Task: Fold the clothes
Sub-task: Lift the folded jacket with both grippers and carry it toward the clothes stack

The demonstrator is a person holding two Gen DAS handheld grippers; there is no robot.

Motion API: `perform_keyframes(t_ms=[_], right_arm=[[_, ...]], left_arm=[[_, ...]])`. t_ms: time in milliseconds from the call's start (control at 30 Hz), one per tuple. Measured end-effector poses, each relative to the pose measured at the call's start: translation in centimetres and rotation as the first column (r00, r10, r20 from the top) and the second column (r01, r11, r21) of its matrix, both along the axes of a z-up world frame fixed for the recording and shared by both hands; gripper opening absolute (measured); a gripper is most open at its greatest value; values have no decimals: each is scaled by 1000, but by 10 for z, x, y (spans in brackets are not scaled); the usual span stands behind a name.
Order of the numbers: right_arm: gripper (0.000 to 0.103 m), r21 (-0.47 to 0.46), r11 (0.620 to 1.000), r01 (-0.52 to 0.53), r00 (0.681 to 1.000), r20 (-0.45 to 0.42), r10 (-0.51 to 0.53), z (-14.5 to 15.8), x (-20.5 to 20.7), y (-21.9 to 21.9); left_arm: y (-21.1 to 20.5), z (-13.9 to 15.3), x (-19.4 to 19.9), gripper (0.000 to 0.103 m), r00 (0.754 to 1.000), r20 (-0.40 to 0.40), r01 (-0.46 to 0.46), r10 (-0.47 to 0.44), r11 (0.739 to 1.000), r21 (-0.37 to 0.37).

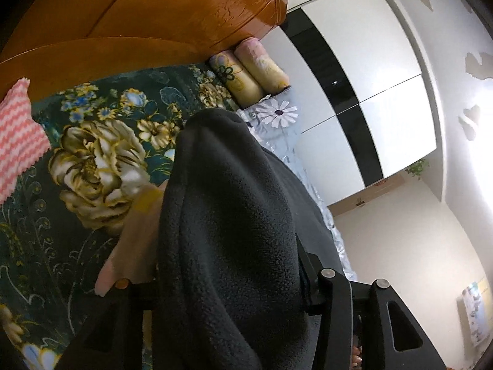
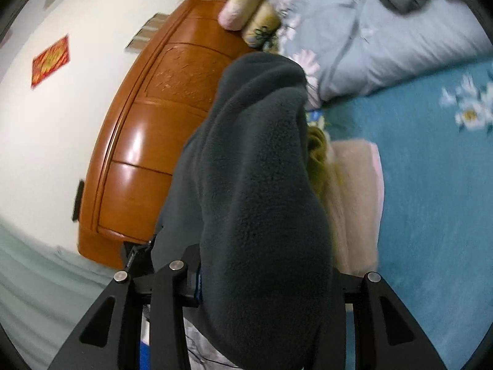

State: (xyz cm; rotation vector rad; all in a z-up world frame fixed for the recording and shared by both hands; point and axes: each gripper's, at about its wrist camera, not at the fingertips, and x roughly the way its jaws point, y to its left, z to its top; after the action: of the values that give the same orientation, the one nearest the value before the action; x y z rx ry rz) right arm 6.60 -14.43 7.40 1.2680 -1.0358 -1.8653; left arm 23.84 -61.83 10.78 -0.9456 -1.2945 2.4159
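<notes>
A dark grey fleece garment (image 1: 234, 215) hangs from my left gripper (image 1: 234, 277) and covers its fingers. The jaws are shut on the fleece, lifted above the bed. In the right wrist view the same fleece (image 2: 262, 185) drapes over my right gripper (image 2: 258, 277), which is also shut on it. Both sets of fingertips are hidden under the cloth. A folded pale pink garment (image 2: 354, 200) lies on the bed beside the fleece in the right wrist view; its edge also shows in the left wrist view (image 1: 132, 240).
A dark green floral bedspread (image 1: 77, 185) covers the bed, teal in the right wrist view (image 2: 431, 200). A wooden headboard (image 1: 138, 15) stands behind. Two rolled pillows (image 1: 246, 71), a grey floral quilt (image 2: 385, 46) and a pink-white zigzag cloth (image 1: 15, 135) lie around.
</notes>
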Motion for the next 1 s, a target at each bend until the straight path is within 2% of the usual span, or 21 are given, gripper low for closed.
perform_keyframes(t_ms=[100, 233, 267, 400, 467, 633, 700, 733, 800, 833, 867, 900, 1000], right_arm=[[44, -9, 1000, 5, 1000, 12, -5, -3, -1, 1], [54, 2, 1000, -1, 1000, 8, 1, 4, 1, 4], [56, 5, 1000, -4, 1000, 8, 4, 6, 2, 6], [63, 6, 1000, 17, 1000, -12, -17, 11, 10, 22], [64, 15, 999, 33, 999, -17, -33, 14, 11, 29], [64, 98, 993, 73, 997, -43, -69, 28, 14, 50], [64, 160, 983, 88, 994, -84, -75, 43, 16, 57], [64, 196, 976, 97, 990, -117, -75, 54, 16, 56], [64, 264, 957, 118, 981, -183, -70, 76, 17, 53], [64, 296, 946, 130, 974, -215, -66, 87, 18, 52], [64, 314, 940, 134, 967, -248, -55, 97, 19, 46], [64, 329, 936, 126, 959, -281, -30, 107, 21, 36], [64, 389, 919, 62, 931, -356, 87, 126, 30, -9]], left_arm=[[-2, 6, -2, 51, 1000, 13, -7, 7, 1000, -14], [-6, 12, -4, 53, 999, 43, -31, 31, 999, -7], [-8, 13, -4, 57, 998, 50, -40, 41, 999, -6], [-20, 14, 2, 63, 989, 49, -141, 140, 989, 32], [-26, 18, 6, 64, 980, 52, -192, 190, 981, 35], [-29, 55, 14, 64, 958, 78, -261, 276, 952, -161], [-18, 85, 20, 64, 951, 42, -278, 307, 905, -322], [-6, 102, 23, 64, 954, 26, -261, 298, 871, -417], [26, 128, 26, 64, 973, -7, -195, 232, 800, -568], [43, 135, 29, 64, 981, -24, -167, 194, 766, -620], [60, 143, 31, 64, 987, -39, -141, 155, 729, -670], [75, 146, 33, 64, 991, -55, -126, 122, 708, -695], [106, 141, 33, 64, 995, -86, -97, 49, 678, -729]])
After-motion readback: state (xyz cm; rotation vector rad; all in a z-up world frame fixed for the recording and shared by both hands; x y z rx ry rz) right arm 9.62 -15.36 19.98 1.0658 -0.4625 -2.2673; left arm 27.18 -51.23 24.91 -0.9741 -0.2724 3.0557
